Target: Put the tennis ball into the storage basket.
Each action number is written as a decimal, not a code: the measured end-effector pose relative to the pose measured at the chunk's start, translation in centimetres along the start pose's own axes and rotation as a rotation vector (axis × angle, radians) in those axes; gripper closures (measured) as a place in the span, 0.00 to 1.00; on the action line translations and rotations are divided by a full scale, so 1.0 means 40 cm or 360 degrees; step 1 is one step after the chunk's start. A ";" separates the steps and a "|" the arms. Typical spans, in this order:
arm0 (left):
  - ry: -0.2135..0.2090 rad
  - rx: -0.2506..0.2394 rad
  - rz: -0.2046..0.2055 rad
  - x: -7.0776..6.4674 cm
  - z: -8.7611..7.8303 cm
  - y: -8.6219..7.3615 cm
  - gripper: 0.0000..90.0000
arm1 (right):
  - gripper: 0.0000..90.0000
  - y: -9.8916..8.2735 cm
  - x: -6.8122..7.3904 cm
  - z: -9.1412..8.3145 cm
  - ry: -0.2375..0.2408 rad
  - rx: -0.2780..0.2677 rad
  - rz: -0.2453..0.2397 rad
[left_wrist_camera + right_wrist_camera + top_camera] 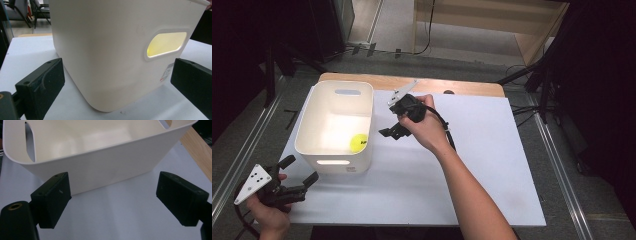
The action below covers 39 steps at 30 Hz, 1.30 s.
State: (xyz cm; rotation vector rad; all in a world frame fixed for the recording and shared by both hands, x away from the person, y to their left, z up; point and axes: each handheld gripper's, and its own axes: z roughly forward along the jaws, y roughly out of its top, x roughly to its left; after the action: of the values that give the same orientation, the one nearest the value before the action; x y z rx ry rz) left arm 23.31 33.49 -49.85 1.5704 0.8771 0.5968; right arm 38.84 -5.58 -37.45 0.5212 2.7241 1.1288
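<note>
Ball (359,143): one yellow tennis ball lies inside the white bin (307,127), in the corner closest to your right gripper (393,133) and against the wall that faces your left gripper (300,176). Its yellow glows through the handle cutout (166,44) straight ahead of the left gripper's jaws. Judging by how things lie, the drop into the bin looks done, with nothing left on the sheet to collect; what remains seems to be drawing the right gripper clear, or whatever you mean to do with the bin itself.

Your right gripper hangs just beside the bin's side wall, apart from it, jaws spread with nothing between them; ahead of those jaws you see the bin's outer wall and rim (105,147), and bare white sheet under them. Your left gripper sits low at the near corner of the bin, jaws also wide apart and empty, the rounded corner of the bin just in front of them but not touched.

Count: one ball, one bin with two handle cutouts, two grippers, one white sheet (492,165) over one wooden table (462,88), whose edge shows beyond the right gripper.
</note>
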 end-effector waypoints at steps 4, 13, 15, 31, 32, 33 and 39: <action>0.0000 0.0000 0.0004 0.000 0.001 0.000 0.00 | 0.13 -0.033 -0.006 -0.017 -0.0024 -0.0023 0.0024; 0.0001 0.0006 0.0005 0.000 0.000 0.000 0.00 | 0.13 -0.097 -0.011 -0.047 -0.0059 -0.0073 0.0100; 0.0002 0.0008 0.0004 0.000 0.000 0.000 0.00 | 0.13 -0.110 -0.012 -0.053 -0.0064 -0.0091 0.0111; 0.0005 0.0007 0.0006 0.000 -0.001 0.000 0.00 | 0.13 -0.246 -0.009 -0.113 -0.0138 -0.0176 0.0250; 0.0006 0.0007 0.0004 -0.001 -0.001 0.000 0.00 | 0.13 -0.256 -0.008 -0.118 -0.0144 -0.0185 0.0258; 0.0005 0.0006 0.0005 -0.001 -0.001 0.000 0.00 | 0.13 -0.267 -0.007 -0.123 -0.0153 -0.0192 0.0269; 0.0007 0.0008 0.0006 -0.001 -0.001 0.000 0.00 | 0.13 -0.330 -0.005 -0.150 -0.0174 -0.0227 0.0333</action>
State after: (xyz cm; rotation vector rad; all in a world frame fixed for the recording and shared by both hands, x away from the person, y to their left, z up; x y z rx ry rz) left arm 23.28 33.48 -49.84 1.5758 0.8797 0.6016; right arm 34.03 -18.28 -42.57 0.8350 2.5188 1.2899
